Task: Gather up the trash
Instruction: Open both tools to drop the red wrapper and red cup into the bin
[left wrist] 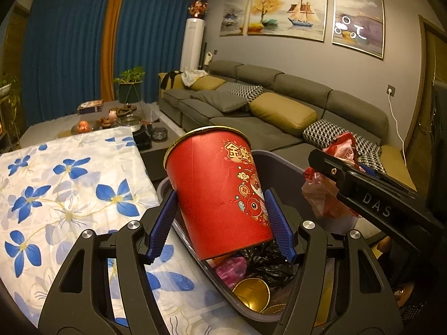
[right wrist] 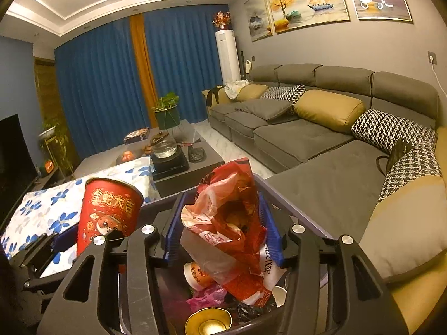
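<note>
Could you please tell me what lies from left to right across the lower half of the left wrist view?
Flowered cloth → red cup in the left gripper → red plastic bag → right gripper.

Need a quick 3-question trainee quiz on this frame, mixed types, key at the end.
1. True or false: the red paper cup in the left tool is upright.
2. What sits between the right tool's fingers: A) gold bowl, B) crumpled plastic bag, C) teapot?
3. Fill in: both items hang over the grey ___.

Key: 1. False, it is tilted. 2. B. 3. Bin, already holding a gold bowl and wrappers.
</note>
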Motion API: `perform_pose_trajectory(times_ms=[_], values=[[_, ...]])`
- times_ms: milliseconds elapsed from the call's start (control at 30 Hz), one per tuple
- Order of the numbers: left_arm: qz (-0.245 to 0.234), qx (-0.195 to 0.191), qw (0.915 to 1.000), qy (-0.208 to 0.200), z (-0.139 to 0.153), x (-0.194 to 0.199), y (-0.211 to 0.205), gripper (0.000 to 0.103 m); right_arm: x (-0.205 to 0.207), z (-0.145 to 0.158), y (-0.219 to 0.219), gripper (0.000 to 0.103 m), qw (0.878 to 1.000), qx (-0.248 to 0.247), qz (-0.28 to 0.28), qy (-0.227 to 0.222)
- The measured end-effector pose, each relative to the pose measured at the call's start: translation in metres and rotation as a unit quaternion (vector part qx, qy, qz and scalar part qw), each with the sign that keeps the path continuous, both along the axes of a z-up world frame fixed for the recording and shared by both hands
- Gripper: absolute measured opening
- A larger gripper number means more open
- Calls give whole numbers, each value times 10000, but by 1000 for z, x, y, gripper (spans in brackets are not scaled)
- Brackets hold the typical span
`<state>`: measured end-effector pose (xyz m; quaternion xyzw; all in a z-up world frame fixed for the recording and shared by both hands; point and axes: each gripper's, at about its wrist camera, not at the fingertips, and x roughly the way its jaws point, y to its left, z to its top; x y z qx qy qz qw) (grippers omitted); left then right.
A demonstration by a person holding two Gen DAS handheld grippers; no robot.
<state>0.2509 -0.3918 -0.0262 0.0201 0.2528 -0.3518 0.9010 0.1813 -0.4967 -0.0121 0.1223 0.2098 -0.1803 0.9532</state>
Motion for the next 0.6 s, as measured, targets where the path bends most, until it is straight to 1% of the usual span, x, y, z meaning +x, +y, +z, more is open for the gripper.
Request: perform_pose_trajectory(times_ms=[33,100,133,200,267,367,400,433,500,600], values=[[-5,-6,10000,23,-1,1,-1,64,0,0,0,53,10000,12,4,-22],[-19,-16,10000,56,-3,3,-2,64,0,1,-2,58,10000,28,-9,-45],[-31,-27,9999,100,-5,5,-3,64,0,2,-5,62,10000,54,-16,-78],[-42,-32,9999,146,-7,7,-4,65,0,2,-7,65,9999,98,-35,-110],[-62,-23,9998,180,-9,9,-6,66,-2,4,-10,74,9997,124,-76,-193],[-118,-41,9996,253,-12,11,-8,67,-9,7,-12,79,9994,79,-186,-285],[-130,-11,9996,266,-13,12,-8,71,-11,8,-12,80,9992,55,-247,-298],[-102,26,9996,256,-14,12,-8,77,-14,10,-12,82,9991,-1,-296,-320],[-33,1,9997,227,-14,12,-3,84,-20,14,-9,86,9986,-115,-369,-358],[180,61,9996,184,-11,11,7,90,-30,18,-3,88,9978,-262,-467,-384]])
